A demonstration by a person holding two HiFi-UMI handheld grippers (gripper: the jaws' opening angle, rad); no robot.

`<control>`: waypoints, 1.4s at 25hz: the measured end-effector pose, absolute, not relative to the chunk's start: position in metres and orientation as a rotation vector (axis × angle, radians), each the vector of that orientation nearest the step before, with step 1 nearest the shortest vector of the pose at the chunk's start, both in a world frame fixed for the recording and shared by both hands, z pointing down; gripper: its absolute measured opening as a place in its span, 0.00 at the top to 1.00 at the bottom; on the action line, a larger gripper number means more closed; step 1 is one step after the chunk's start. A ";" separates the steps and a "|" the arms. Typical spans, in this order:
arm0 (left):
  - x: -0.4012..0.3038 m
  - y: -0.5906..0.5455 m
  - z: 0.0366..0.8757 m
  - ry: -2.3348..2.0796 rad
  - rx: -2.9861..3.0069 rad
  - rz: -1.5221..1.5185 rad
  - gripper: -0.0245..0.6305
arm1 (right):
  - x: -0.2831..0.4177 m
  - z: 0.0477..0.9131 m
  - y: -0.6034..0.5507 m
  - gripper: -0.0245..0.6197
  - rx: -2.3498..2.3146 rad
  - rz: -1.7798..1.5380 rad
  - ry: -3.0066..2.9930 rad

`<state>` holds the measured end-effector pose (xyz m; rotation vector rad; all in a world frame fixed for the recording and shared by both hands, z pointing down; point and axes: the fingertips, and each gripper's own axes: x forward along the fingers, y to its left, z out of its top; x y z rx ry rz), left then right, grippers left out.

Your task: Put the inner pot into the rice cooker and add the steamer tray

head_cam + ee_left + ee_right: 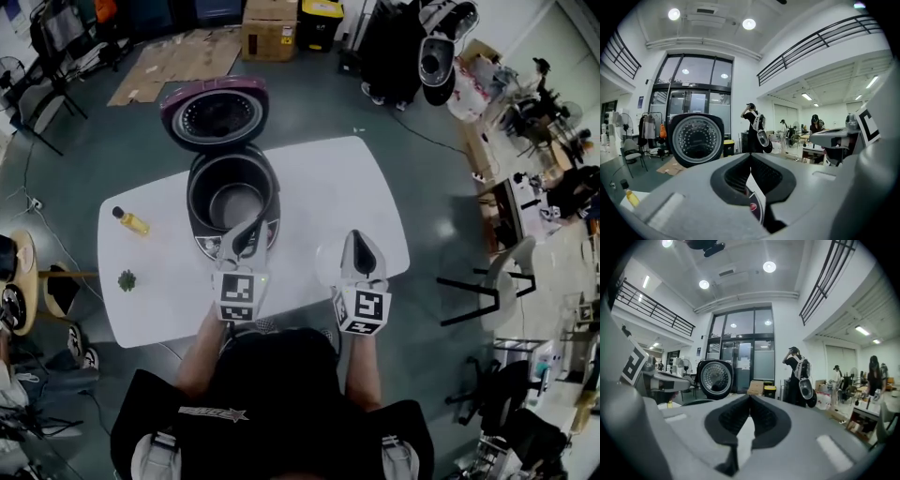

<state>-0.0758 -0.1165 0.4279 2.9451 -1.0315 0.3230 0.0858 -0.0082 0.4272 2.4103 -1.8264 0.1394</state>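
Note:
The rice cooker stands on the white table with its purple-rimmed lid swung open toward the far side. A dark metal inner pot sits inside the body. I see no steamer tray in any view. My left gripper is shut and empty, its tips over the cooker's front panel. My right gripper is also shut and empty, above the table to the right of the cooker. In the left gripper view the closed jaws point at the raised lid. The right gripper view shows its tips pressed together.
A small yellow bottle and a little green item lie on the table's left part. A wooden stool stands left of the table and a black chair to its right. Cardboard boxes lie on the floor beyond.

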 end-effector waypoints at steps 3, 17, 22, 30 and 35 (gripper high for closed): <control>-0.043 -0.102 0.429 -0.941 2.972 0.320 0.95 | 0.112 0.427 0.014 0.95 2.456 0.148 -1.754; 0.073 -0.026 0.464 -0.582 2.948 0.447 0.66 | 0.201 0.462 0.105 0.75 2.582 0.391 -1.582; 0.086 -0.006 0.496 -0.563 2.883 0.553 0.57 | 0.212 0.497 0.124 0.68 2.552 0.533 -1.585; 0.085 0.010 0.553 -0.563 2.795 0.720 0.56 | 0.213 0.553 0.138 0.67 2.470 0.705 -1.579; 0.082 0.022 0.590 -0.565 2.743 0.828 0.56 | 0.214 0.590 0.144 0.67 2.415 0.809 -1.575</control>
